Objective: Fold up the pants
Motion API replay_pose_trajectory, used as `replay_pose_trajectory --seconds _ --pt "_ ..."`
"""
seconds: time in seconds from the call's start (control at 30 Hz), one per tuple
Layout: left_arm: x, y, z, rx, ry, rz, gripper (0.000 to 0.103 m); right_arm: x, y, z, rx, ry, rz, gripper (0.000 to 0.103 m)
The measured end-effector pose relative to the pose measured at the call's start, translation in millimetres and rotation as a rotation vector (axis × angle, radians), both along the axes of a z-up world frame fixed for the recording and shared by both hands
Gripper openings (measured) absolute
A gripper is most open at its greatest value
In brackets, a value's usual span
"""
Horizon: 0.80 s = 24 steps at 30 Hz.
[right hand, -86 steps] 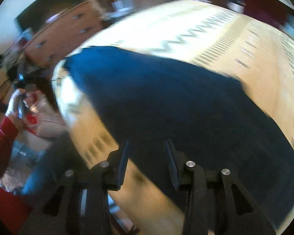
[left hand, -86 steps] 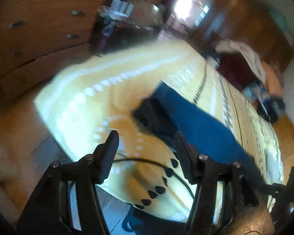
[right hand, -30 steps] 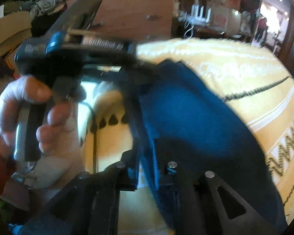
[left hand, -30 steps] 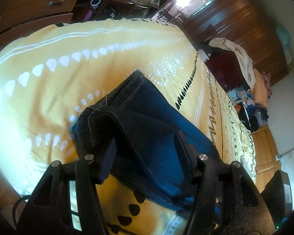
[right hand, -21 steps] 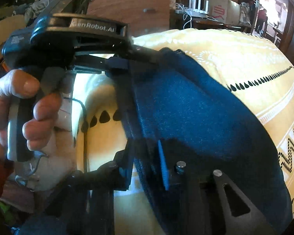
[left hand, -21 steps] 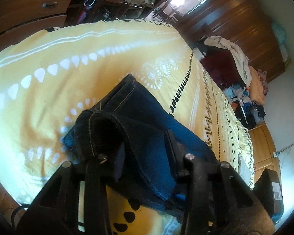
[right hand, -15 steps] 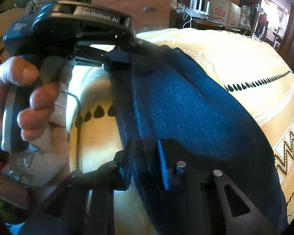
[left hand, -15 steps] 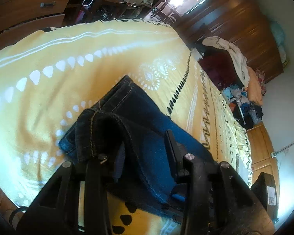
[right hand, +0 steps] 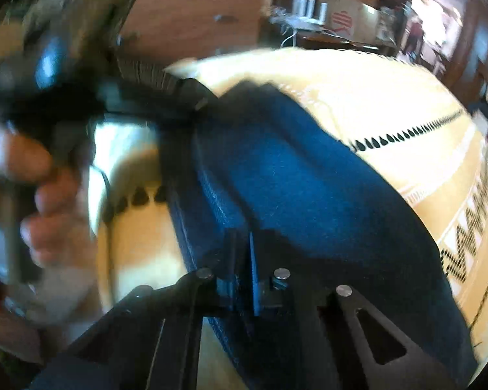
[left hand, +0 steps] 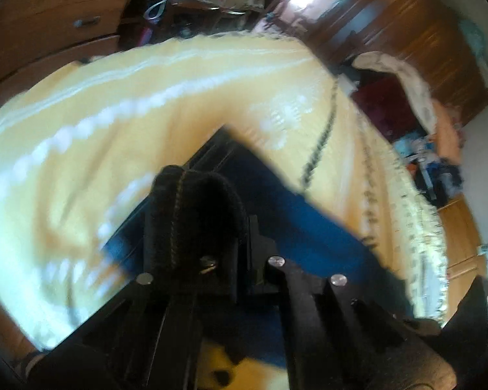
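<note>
Dark blue denim pants (left hand: 296, 217) lie on a yellow patterned bedspread (left hand: 140, 120). In the left wrist view my left gripper (left hand: 242, 227) is shut on a bunched, stitched hem of the pants, which humps up over its left finger. In the right wrist view the pants (right hand: 302, 175) stretch away to the right. My right gripper (right hand: 242, 247) has its jaws closing on the near denim edge, and the cloth is pinched between the pads. The left gripper (right hand: 192, 97) shows at the upper left, gripping the far corner, with a person's hand (right hand: 45, 201) on its handle.
A wooden dresser (left hand: 48, 16) stands beyond the bed's far left edge, beside a cluttered shelf with boxes (right hand: 335, 13). Dark wooden wardrobes and piled clothes (left hand: 403, 74) line the right side. The bedspread (right hand: 358, 97) extends to the right of the pants.
Both grippers closed on the denim: the left narrowed fully onto the hem, and the right reopened briefly, then pinched the edge. Both views are now blurred, and the hem rides higher in the left view.
</note>
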State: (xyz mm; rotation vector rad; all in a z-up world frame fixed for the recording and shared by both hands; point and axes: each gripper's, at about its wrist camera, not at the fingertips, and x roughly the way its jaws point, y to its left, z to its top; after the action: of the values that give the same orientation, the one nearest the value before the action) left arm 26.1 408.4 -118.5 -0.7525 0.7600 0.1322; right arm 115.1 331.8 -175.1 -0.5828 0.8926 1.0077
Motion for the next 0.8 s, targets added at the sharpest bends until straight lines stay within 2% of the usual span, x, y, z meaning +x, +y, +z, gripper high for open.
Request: replay_pose_trajectory --seconds 0.1,0.17,0.23,0.33,0.37,0.43,0.47,0.5,0.53,0.57,0.7,0.8 --pt "20 -8 45 -0.022 -0.159 -0.076 0.003 7 -16 33 0.097 -0.009 -0.045 0.007" --pt "18 -8 74 -0.072 -0.289 -0.108 0.003 12 -28 64 0.168 -0.039 -0.077 0.007" --pt "5 0 78 -0.114 -0.352 -0.101 0.003 14 -33 85 0.214 -0.053 -0.089 0.007" --pt "-14 11 46 -0.126 -0.308 -0.068 0.003 12 -29 90 0.220 -0.053 -0.061 0.007" --pt "-20 17 18 -0.143 -0.237 -0.060 0.003 10 -25 82 0.203 -0.045 -0.044 0.007" --pt "-25 25 -21 -0.139 -0.100 -0.030 0.004 5 -18 53 0.143 -0.012 -0.006 0.007" --pt "-31 31 -44 -0.156 -0.029 -0.009 0.004 -1 -11 28 0.087 0.018 0.022 0.007" --pt "-40 37 -53 -0.208 -0.052 0.001 0.005 -4 -7 10 0.047 0.044 0.038 0.007" --pt "-45 38 -52 -0.222 -0.073 0.004 0.005 -8 -3 -6 0.010 0.069 0.048 0.008" --pt "-49 36 -45 -0.198 -0.076 0.002 0.005 -12 -2 -17 -0.006 0.075 0.051 0.009" --pt "-51 30 -33 -0.145 -0.080 0.009 0.005 -5 -5 -12 0.042 0.123 0.014 0.009" --pt "-59 24 -25 -0.121 -0.103 0.009 0.005 -10 -7 0 0.059 0.095 0.029 0.008"
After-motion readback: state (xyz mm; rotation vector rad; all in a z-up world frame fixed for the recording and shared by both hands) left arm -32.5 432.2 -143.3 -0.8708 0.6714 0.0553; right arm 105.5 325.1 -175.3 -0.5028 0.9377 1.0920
